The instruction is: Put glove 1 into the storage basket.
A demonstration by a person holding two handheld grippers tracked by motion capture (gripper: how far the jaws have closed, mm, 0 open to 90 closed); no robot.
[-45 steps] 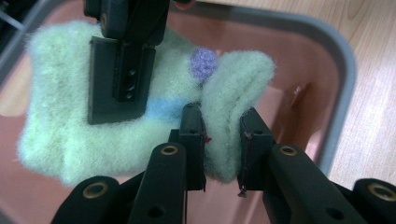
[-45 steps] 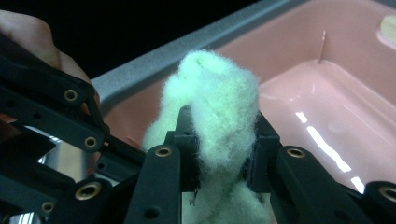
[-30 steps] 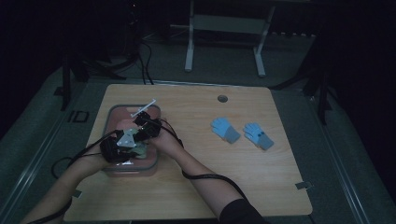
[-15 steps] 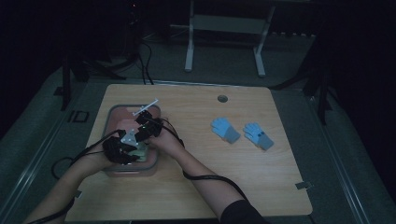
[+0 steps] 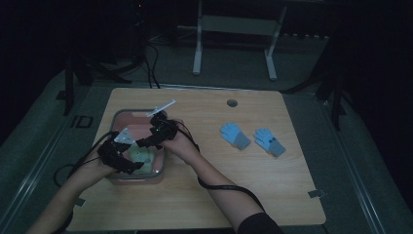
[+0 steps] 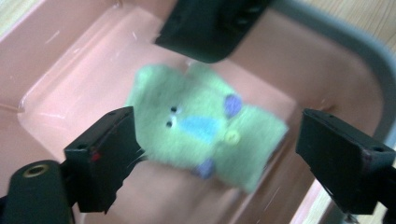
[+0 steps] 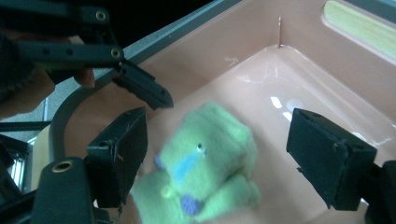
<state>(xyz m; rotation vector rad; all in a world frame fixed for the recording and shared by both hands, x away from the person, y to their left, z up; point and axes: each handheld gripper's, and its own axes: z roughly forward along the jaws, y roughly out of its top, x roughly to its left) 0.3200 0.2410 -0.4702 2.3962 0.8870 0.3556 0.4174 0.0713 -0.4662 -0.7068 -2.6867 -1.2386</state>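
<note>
A green fuzzy glove (image 5: 144, 156) with blue and purple patches lies on the floor of a pink bin (image 5: 162, 165) at the table's left. My left gripper (image 5: 132, 165) reaches into the bin from the near left. Its jaws are open, wide apart on either side of the glove (image 6: 201, 126). My right gripper (image 5: 144, 143) comes in from the right, also open, its jaws straddling the same glove (image 7: 210, 158) without touching it. In the left gripper view my left gripper (image 6: 215, 121) faces the right one's jaw. My right gripper (image 7: 218, 121) looks down at the bin wall (image 7: 210, 60).
Two blue gloves (image 5: 235, 135) (image 5: 269, 142) lie side by side on the wooden table (image 5: 234, 195) to the right of the bin. A white strip (image 5: 161, 107) rests across the bin's far rim. A round hole (image 5: 232, 103) marks the table's far side.
Both grippers stay over the bin and have only shifted slightly. The green glove is still on the bin floor.
</note>
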